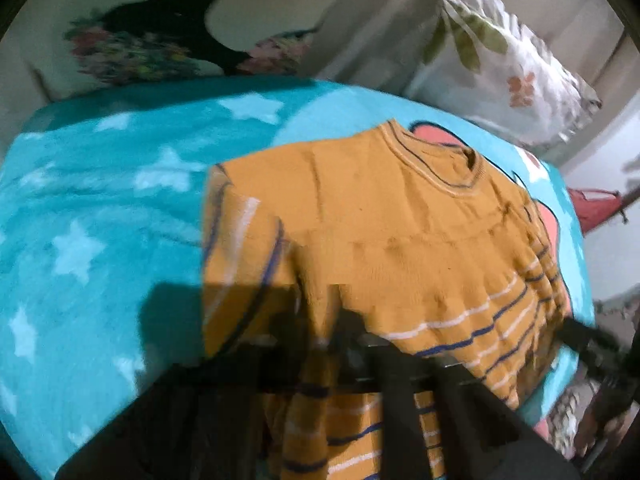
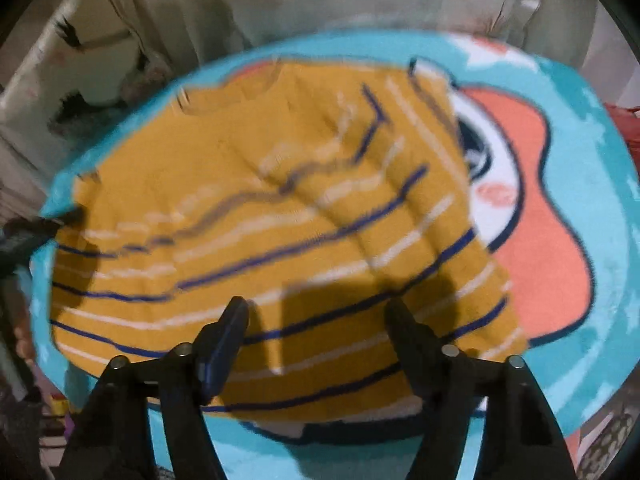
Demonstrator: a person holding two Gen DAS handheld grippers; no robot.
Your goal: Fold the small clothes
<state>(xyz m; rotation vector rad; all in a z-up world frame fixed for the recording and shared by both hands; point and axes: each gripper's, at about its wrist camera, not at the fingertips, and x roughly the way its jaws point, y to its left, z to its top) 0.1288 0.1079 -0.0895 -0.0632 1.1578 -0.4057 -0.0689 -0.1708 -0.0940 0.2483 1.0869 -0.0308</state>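
A small mustard-yellow knit sweater [image 1: 400,224] with white and navy stripes lies spread on a turquoise blanket [image 1: 100,200], collar toward the far side. My left gripper [image 1: 344,328] is shut on the sweater's striped hem, which bunches between its fingers. The sweater also fills the right wrist view [image 2: 260,208]. My right gripper [image 2: 316,312] is open, its fingers [image 2: 228,328] hovering just over the striped lower part. The left gripper's tip shows at the sweater's left edge in the right wrist view [image 2: 52,224].
The blanket [image 2: 600,200] has white stars and an orange and white cartoon print [image 2: 532,208]. A floral white pillow [image 1: 508,56] and a black-patterned pillow [image 1: 160,36] sit at the far edge. A red item [image 1: 592,208] lies beyond the right edge.
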